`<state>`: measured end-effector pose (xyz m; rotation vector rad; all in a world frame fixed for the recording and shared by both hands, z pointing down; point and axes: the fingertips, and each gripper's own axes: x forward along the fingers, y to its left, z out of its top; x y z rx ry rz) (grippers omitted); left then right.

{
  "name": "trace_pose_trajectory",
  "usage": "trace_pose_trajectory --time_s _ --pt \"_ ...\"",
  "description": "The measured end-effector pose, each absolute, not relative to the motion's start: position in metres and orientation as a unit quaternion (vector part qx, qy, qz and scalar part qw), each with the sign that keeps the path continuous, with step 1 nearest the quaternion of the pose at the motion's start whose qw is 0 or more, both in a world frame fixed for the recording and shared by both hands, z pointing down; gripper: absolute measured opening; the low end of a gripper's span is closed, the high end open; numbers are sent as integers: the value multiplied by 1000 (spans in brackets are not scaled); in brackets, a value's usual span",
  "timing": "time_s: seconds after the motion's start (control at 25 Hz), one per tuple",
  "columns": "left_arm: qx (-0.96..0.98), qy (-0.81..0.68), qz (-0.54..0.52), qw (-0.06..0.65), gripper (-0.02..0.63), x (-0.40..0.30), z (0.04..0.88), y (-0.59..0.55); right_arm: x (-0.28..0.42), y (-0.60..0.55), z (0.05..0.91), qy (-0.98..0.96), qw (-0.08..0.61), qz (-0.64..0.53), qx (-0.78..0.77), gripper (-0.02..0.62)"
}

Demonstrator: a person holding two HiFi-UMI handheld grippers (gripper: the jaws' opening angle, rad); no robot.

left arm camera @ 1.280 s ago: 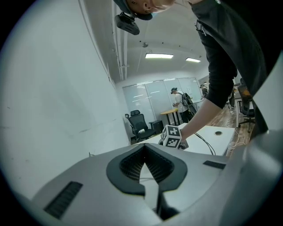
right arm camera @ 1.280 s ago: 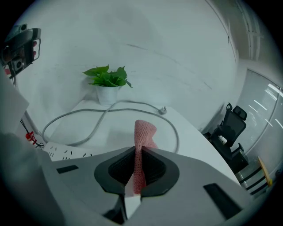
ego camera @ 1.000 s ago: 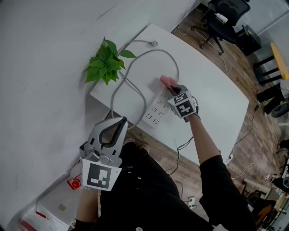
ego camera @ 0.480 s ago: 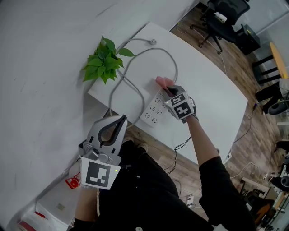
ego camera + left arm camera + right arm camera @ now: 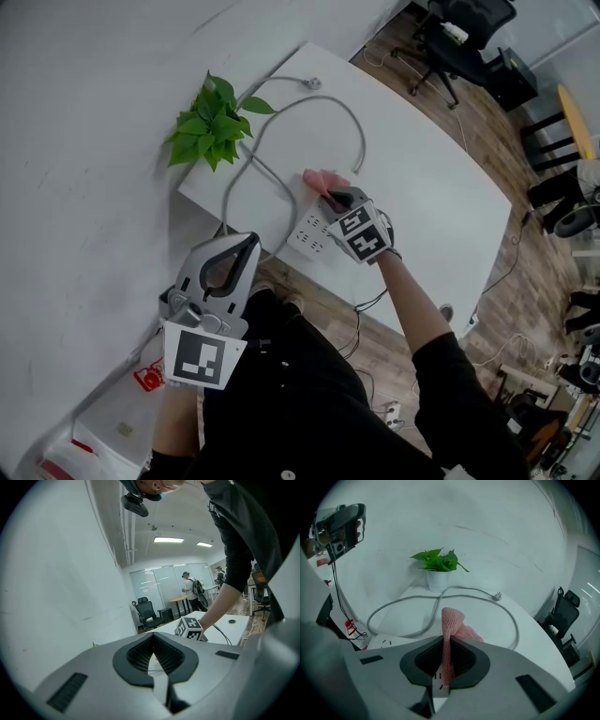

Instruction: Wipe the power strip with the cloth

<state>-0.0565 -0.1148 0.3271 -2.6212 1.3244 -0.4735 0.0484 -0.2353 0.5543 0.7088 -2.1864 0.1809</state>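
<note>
A white power strip (image 5: 308,234) lies near the front left edge of the white table (image 5: 441,202), its grey cable (image 5: 352,122) looping toward the back. In the right gripper view the strip (image 5: 382,642) shows low at the left. My right gripper (image 5: 328,191) is shut on a pink cloth (image 5: 317,178), which hangs over the far end of the strip; the cloth (image 5: 451,631) stands pinched between the jaws. My left gripper (image 5: 242,246) is held off the table near my body, shut with nothing in it.
A small green plant in a white pot (image 5: 211,124) stands at the table's left corner against the wall. The cable's plug (image 5: 315,83) lies at the back. Office chairs (image 5: 464,33) stand on the wooden floor beyond the table.
My right gripper has slid the pink cloth to the left along the power strip. The left gripper has barely moved.
</note>
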Motion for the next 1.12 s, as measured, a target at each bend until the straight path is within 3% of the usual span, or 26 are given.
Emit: trace_pose_trajectory --time_s 1.12 --pt "-882 438 -154 86 14 -52 327 -113 -20 -127 555 -903 385 68 176 48"
